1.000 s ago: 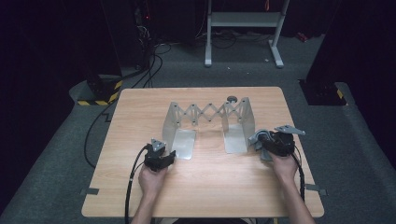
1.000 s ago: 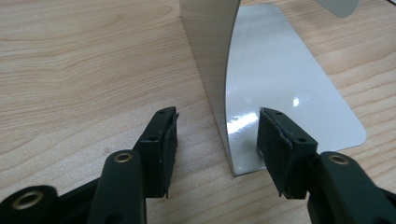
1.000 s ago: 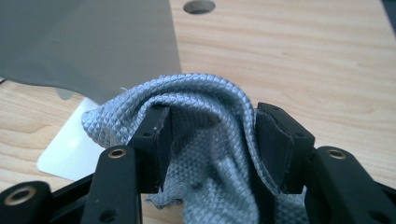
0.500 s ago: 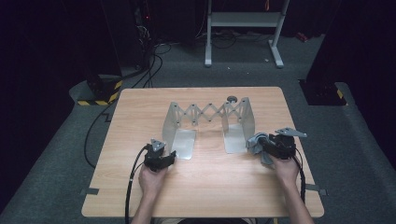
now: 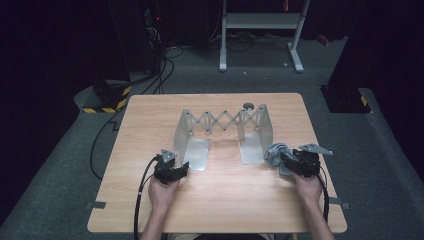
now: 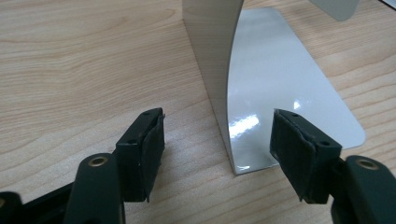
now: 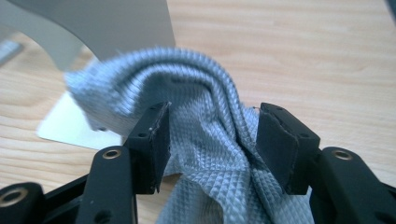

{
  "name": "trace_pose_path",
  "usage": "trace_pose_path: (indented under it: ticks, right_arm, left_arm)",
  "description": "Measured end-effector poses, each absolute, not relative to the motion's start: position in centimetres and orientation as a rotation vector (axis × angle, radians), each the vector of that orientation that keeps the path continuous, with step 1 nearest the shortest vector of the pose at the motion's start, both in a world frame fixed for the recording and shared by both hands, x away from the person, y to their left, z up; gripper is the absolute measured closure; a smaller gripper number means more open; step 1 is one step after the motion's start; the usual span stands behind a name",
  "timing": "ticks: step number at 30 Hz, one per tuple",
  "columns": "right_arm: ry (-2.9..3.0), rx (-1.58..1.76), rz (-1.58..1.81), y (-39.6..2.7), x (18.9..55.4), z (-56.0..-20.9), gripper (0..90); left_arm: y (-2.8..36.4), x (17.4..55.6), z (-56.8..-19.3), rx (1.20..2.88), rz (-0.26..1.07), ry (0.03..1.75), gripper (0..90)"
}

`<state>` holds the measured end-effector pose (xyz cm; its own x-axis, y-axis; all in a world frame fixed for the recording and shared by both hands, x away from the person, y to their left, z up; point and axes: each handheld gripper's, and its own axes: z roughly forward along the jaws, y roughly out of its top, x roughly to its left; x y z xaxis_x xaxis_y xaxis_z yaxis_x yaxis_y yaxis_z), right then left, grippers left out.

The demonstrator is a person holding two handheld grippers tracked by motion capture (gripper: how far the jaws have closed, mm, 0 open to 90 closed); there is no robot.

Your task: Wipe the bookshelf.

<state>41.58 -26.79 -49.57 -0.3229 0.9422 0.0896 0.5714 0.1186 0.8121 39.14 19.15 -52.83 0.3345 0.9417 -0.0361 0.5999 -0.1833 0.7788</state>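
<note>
Gripping: cloth (image 7: 205, 154), a bunched grey rag at the right foot of the metal rack (image 5: 222, 132), sits between the right gripper (image 7: 212, 140) jaws, which have just eased wider.
Left gripper (image 6: 217, 144): jaws just opened wide around the rack's left foot, pads clear.
Meaning: rack probably released; cloth grip loosening.
Table (image 5: 150, 125): wooden.
</note>
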Motion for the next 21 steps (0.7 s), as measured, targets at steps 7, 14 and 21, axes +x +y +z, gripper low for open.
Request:
trace_pose_path:
  ticks: [7, 14, 21]
  right_arm:
    - [1.963, 1.436, 1.175, -26.8, 40.9, -47.9, 50.4]
    - [1.961, 1.395, 1.225, -25.9, 41.4, -47.2, 69.8]
    - [1.957, 1.372, 1.279, -24.8, 42.0, -46.2, 74.9]
  left_arm:
    - [19.4, 38.9, -52.7, 1.850, 0.600, 1.369, 36.5]
    - [18.8, 37.2, -51.9, 1.834, 0.620, 1.360, 38.4]
    - [16.4, 35.8, -50.5, 1.880, 0.620, 1.262, 40.1]
